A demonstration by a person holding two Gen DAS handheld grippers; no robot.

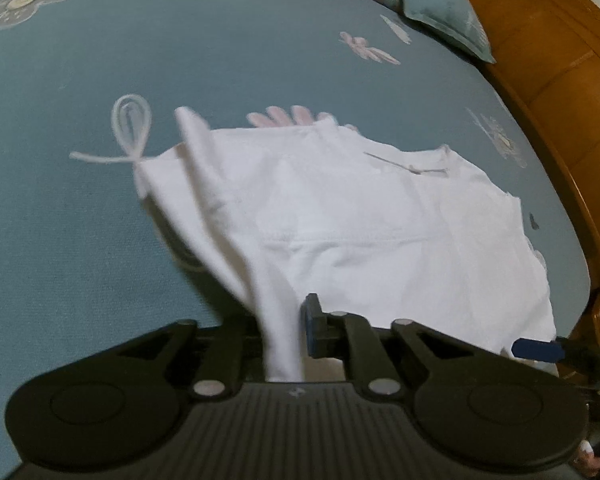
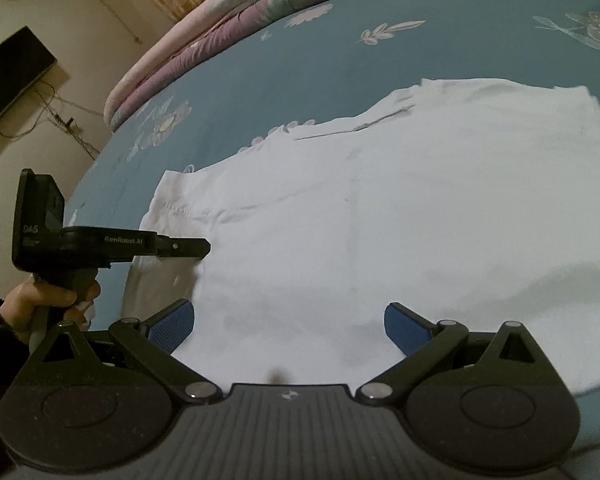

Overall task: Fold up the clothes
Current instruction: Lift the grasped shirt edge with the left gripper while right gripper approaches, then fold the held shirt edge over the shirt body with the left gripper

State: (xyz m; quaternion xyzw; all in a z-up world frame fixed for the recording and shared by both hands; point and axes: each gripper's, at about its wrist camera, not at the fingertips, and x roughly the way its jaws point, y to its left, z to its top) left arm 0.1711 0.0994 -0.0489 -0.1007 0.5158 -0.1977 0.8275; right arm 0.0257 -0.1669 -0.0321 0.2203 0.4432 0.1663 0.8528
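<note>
A white garment [image 1: 360, 220] lies spread on a blue flowered bedspread [image 1: 100, 220]. My left gripper [image 1: 282, 332] is shut on a bunched fold of its near edge, and the cloth rises from the bed into the jaws. In the right wrist view the same white garment [image 2: 380, 220] fills the middle. My right gripper [image 2: 290, 326] hovers low over it, open, with only flat cloth under its blue pads [image 2: 172, 324]. The left gripper [image 2: 184, 248] shows there from the side at the garment's left edge, held by a hand [image 2: 40, 300].
A wooden bed frame [image 1: 560, 100] runs along the right side. A teal pillow [image 1: 448, 12] and a folded pink and purple quilt [image 2: 228, 20] lie at the far end. A wall-mounted black screen [image 2: 12, 76] with cables is at far left.
</note>
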